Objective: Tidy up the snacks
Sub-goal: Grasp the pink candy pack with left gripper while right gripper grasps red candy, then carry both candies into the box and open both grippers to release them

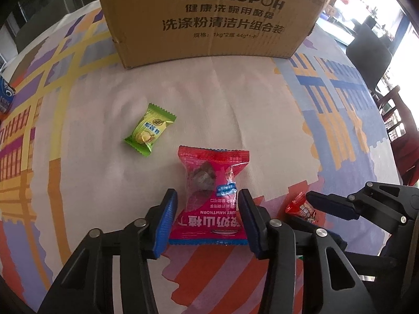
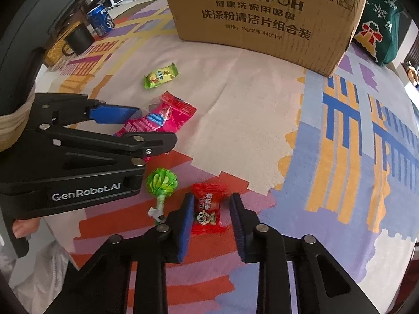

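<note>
A pink hawthorn snack packet (image 1: 209, 196) lies flat on the patterned tablecloth (image 1: 235, 104). My left gripper (image 1: 207, 193) points down over it, and its blue pads (image 1: 163, 222) press against the packet's two side edges. From the right wrist view, the left gripper (image 2: 157, 125) straddles the pink packet (image 2: 167, 115), which buckles slightly. My right gripper (image 2: 212, 197) is closed on a small red wrapped candy (image 2: 207, 212) on the cloth. That red candy (image 1: 298, 205) and the right gripper (image 1: 305, 208) show at the lower right of the left wrist view.
A green snack packet (image 1: 149, 130) (image 2: 159, 77) lies loose further back. A green-wrapped lollipop (image 2: 162, 183) lies left of the red candy. A cardboard box (image 1: 209, 26) (image 2: 262, 21) stands at the back. A blue can (image 2: 100, 21), black mug (image 2: 78, 40) and green bag (image 2: 379, 26) flank it.
</note>
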A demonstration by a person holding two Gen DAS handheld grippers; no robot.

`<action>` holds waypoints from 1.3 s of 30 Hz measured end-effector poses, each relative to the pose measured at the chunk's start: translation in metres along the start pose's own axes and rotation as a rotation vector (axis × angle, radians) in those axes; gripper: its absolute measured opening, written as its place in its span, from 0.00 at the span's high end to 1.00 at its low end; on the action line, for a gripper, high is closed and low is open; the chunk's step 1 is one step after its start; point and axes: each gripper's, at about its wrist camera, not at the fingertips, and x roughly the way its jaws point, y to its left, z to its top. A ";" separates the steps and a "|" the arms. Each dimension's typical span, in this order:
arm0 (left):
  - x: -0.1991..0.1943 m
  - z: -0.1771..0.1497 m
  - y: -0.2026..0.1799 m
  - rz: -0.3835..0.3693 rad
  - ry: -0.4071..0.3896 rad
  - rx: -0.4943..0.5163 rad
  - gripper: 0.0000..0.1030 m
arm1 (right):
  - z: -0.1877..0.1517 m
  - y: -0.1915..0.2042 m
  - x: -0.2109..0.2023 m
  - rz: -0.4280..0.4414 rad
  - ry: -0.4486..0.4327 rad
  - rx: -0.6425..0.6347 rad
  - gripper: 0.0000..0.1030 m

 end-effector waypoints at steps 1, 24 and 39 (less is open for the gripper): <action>0.000 -0.001 0.000 0.000 0.001 -0.003 0.59 | 0.001 0.000 0.000 0.000 -0.004 0.001 0.75; -0.031 -0.002 0.000 -0.006 -0.113 -0.031 0.65 | 0.022 -0.013 -0.029 0.013 -0.145 0.111 0.80; -0.085 0.015 0.002 0.004 -0.272 -0.044 0.65 | 0.045 -0.019 -0.070 0.000 -0.273 0.135 0.80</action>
